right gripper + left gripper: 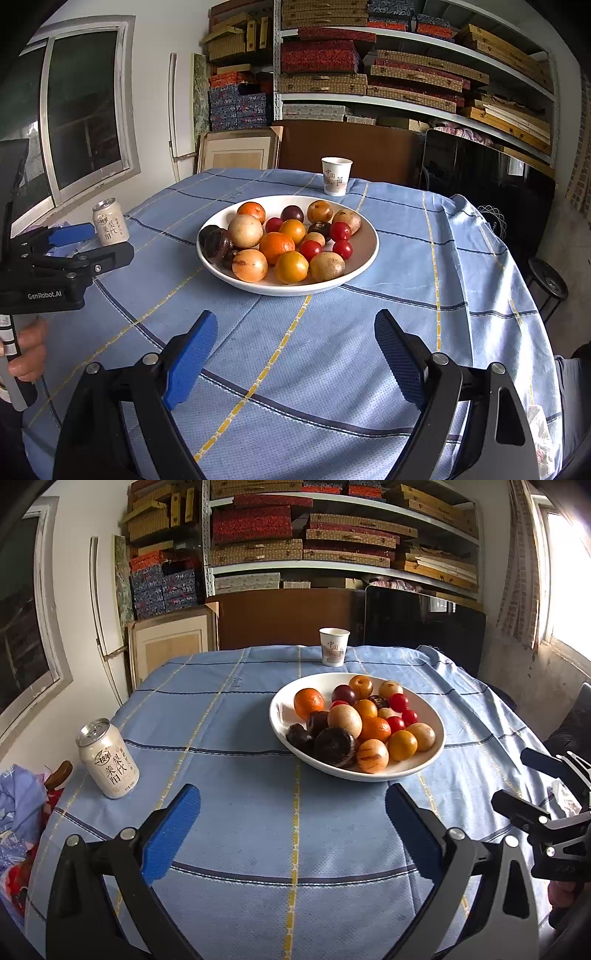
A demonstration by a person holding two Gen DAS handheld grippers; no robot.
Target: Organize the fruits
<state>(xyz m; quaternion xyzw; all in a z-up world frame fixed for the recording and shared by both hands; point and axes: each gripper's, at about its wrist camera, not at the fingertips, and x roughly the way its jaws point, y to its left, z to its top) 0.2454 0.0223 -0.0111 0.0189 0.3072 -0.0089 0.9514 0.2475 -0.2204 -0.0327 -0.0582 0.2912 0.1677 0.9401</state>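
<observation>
The left tool [291, 827] is held low over the near part of the desk [229, 849], its blue pads spread wide with nothing between them. The right tool [295, 350] is held alike, wide apart and empty, beside the left one; a hand [26, 350] is seen gripping the left tool's handle at the edge of the right wrist view. Both tools are pointed toward the white bowl [280, 716], which stands just beyond them on the blue checked cloth, and neither touches it.

All the fruits [284, 243] that can be seen are gathered in that bowl: oranges, yellow and tan round ones, dark purple ones and small red ones, heaped against one another. None is seen lying loose on the cloth. A drink can [108, 762] stands to the left near the desk's edge, and a paper cup [334, 647] stands behind the bowl, apart from it.

Two readings are fitted by this scene: fruits collected into the bowl as the task wants, or a mixed heap waiting to be sorted out by kind. No move is settled by the pictures. Should a fruit be taken, a narrow, gentle closing would be called for, since the round fruits lie packed and could roll.
</observation>
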